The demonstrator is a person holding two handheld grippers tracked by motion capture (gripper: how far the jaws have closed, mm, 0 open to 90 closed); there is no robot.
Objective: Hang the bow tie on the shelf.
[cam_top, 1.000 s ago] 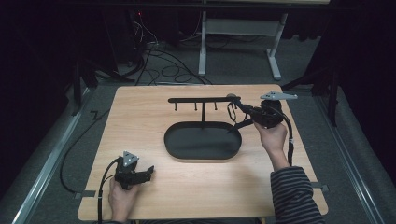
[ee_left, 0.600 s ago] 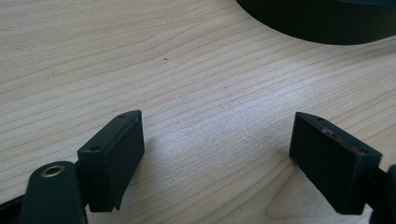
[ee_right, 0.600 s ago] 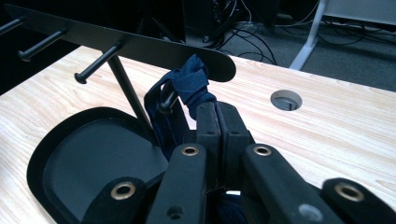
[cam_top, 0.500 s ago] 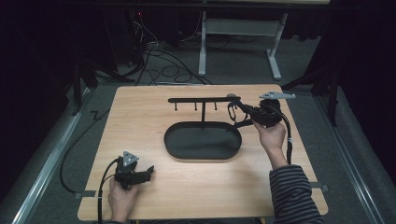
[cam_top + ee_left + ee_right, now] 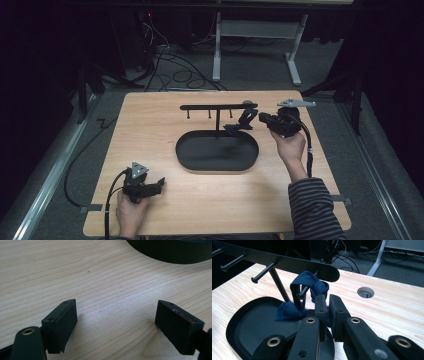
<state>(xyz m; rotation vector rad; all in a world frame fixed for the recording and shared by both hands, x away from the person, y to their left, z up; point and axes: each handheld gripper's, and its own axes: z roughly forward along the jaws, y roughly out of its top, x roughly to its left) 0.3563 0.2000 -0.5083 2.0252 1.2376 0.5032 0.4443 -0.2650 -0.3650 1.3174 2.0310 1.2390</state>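
Observation:
A dark blue cloth loop (image 5: 308,281) hangs on the end peg of a black peg rack (image 5: 287,262) that stands in an oval black tray (image 5: 249,327). My right gripper (image 5: 328,298) sits just in front of the loop. Its jaws have just been opening and stand a narrow gap apart, with a sliver of blue cloth low in the gap. From above, the right gripper (image 5: 259,118) meets the loop (image 5: 244,120) at the rack's right end (image 5: 215,106). My left gripper (image 5: 116,315) rests open and empty on the wood at the front left (image 5: 159,184).
The wooden table (image 5: 150,125) carries the tray (image 5: 200,155) at its middle, and the tray's rim (image 5: 170,252) lies beyond the left jaws. A round cable hole (image 5: 365,292) is cut in the tabletop behind the rack. Cables and a desk frame lie on the floor beyond.
Both hands have kept their places. The blue cloth at the right gripper's tips now droops a little lower toward the tray.

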